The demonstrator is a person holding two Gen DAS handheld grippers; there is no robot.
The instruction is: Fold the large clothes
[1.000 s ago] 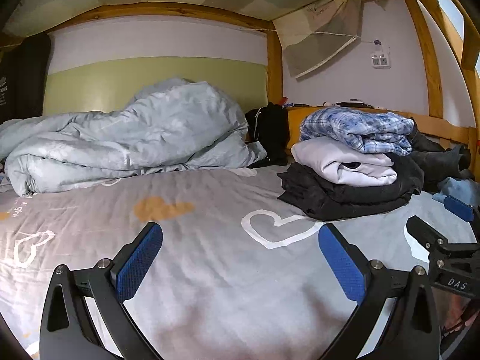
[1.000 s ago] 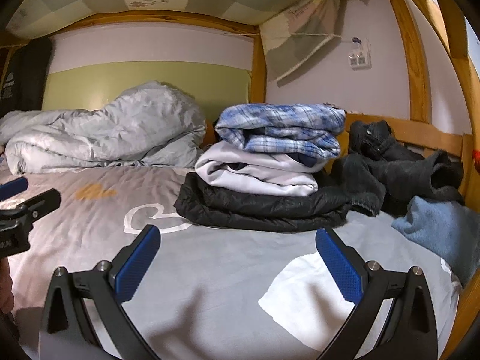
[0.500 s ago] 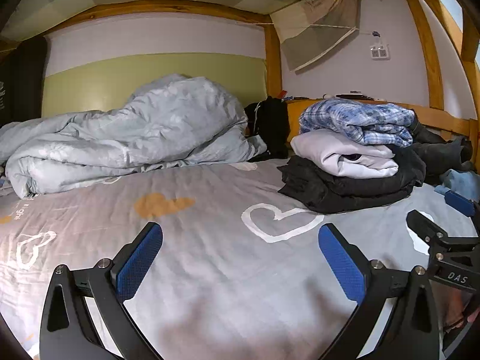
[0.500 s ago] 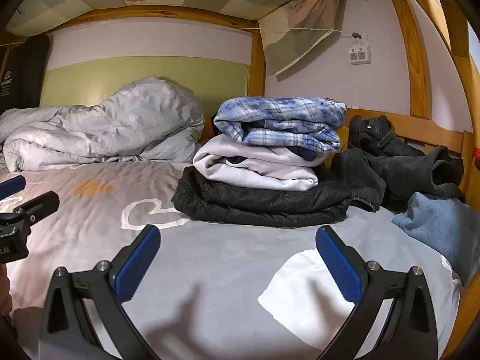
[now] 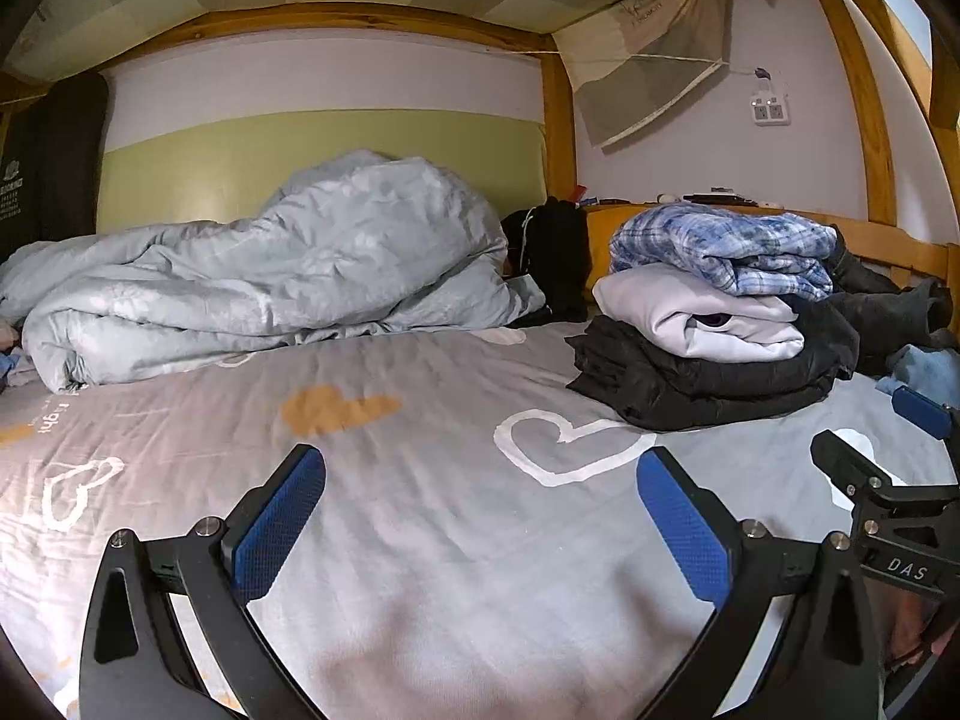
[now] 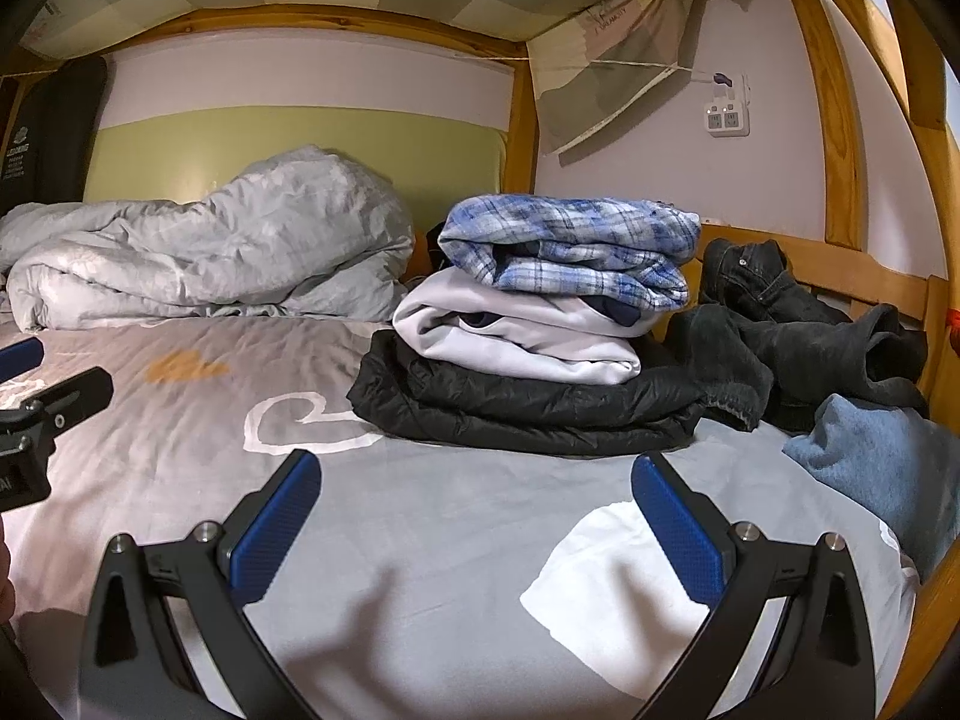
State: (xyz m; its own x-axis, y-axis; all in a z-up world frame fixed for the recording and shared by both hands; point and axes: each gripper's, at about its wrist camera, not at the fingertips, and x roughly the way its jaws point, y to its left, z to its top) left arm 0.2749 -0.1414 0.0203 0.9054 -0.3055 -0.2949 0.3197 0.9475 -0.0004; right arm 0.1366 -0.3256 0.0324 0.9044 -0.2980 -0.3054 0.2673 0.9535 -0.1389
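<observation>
Right hand-held gripper [image 6: 474, 516] gapes empty, apparently short of folded clothes [image 6: 540, 330].

On the grey bed sheet [image 6: 456, 546] sits one stack of three folded garments: one black jacket [image 6: 528, 408] at the bottom, one white top [image 6: 516, 336] in the middle, one blue plaid shirt [image 6: 570, 246] on top. Right of the stack lie two unfolded dark garments [image 6: 798, 324] and one blue garment [image 6: 876, 462]. Left of the stack, one crumpled pale duvet [image 6: 198, 252]. Two grippers are visible, each with two blue-padded fingers [image 6: 273, 525].
</observation>
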